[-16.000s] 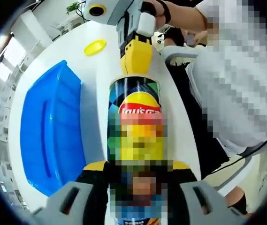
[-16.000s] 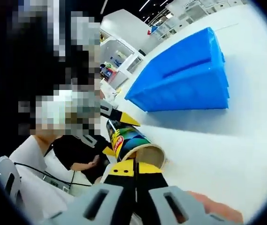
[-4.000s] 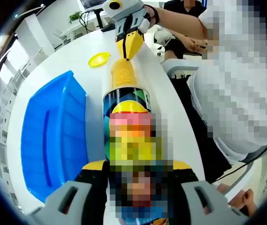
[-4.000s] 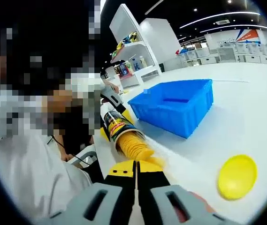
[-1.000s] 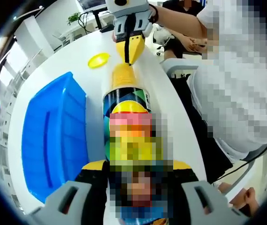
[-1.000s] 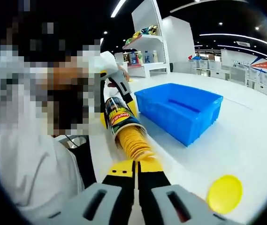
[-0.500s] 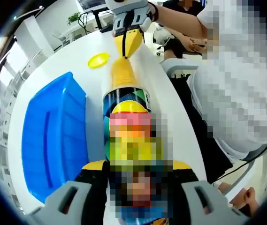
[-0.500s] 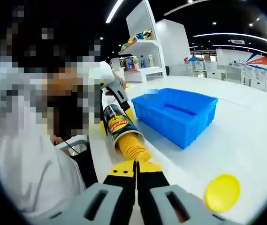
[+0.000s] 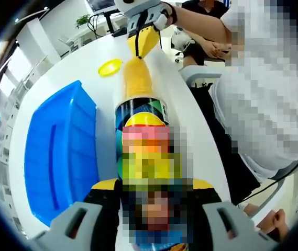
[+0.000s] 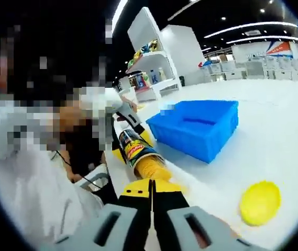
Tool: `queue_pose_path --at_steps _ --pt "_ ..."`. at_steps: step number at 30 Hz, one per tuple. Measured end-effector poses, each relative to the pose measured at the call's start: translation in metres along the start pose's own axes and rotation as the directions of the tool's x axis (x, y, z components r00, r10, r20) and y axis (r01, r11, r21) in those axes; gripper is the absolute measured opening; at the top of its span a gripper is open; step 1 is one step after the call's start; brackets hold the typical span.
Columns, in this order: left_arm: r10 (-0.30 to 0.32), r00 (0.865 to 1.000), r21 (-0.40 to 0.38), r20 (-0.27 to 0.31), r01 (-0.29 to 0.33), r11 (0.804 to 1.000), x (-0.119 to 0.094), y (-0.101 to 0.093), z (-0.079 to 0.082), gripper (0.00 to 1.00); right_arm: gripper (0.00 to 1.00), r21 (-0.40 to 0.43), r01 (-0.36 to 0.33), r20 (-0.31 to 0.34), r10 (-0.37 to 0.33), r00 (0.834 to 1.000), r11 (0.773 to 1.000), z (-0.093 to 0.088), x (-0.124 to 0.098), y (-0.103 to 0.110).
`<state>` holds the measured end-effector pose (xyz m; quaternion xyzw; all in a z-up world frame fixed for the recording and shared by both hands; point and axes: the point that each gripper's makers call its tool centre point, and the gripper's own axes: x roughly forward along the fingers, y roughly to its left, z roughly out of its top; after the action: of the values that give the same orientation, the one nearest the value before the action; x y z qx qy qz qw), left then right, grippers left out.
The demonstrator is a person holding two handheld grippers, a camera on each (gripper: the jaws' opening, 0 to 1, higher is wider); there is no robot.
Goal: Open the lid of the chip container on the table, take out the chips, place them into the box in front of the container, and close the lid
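- Left gripper (image 9: 149, 196) has its fingers clenched on the chip container (image 9: 141, 112), which lies on its side on the white counter (image 9: 80, 63).
- Right gripper (image 10: 151, 196), fingers pressed together, grasps the end of the chips (image 9: 137, 83) sticking out of the container's mouth.
- Blue box (image 9: 57, 151) sits just left of the container.
- Yellow lid (image 10: 260, 203) lies apart on the counter, off the container.

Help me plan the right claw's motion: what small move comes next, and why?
Probably keep drawing the yellow chip stack straight out: the right claw is shut on its end, part remains inside the dark cylindrical chip container, and the blue plastic box waits alongside.
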<state>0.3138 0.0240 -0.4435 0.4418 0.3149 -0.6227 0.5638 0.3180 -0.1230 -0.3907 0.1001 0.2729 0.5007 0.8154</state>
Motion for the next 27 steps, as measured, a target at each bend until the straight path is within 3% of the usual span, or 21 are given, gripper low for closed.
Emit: queue_pose_path --at_steps 6,11,15,24,27 --pt "-0.001 1.0 -0.001 0.001 0.001 1.0 0.0 -0.0027 0.0013 0.5 0.02 0.042 -0.007 0.027 0.005 1.0 0.999 0.0021 -0.002 -0.0044" --pt "-0.002 1.0 -0.001 -0.001 0.002 1.0 0.0003 -0.0037 0.0019 0.5 0.02 0.135 -0.033 0.041 0.028 0.999 0.99 0.0022 -0.0031 -0.0062" --pt "-0.001 1.0 -0.001 0.0 0.001 1.0 0.0005 -0.0044 0.0026 0.5 0.02 0.145 -0.044 0.049 0.037 0.998 0.988 0.0015 -0.0032 -0.0055" --pt "0.0 1.0 -0.001 0.0 0.0 1.0 0.0007 -0.0055 0.0034 0.5 0.02 0.238 -0.14 0.104 0.118 0.988 0.961 0.0034 -0.0041 0.0007" --pt "0.0 1.0 -0.001 0.001 0.0 1.0 0.0004 -0.0067 0.0038 0.5 0.02 0.242 -0.137 0.104 0.115 0.988 0.961 0.0014 -0.0031 0.0012"
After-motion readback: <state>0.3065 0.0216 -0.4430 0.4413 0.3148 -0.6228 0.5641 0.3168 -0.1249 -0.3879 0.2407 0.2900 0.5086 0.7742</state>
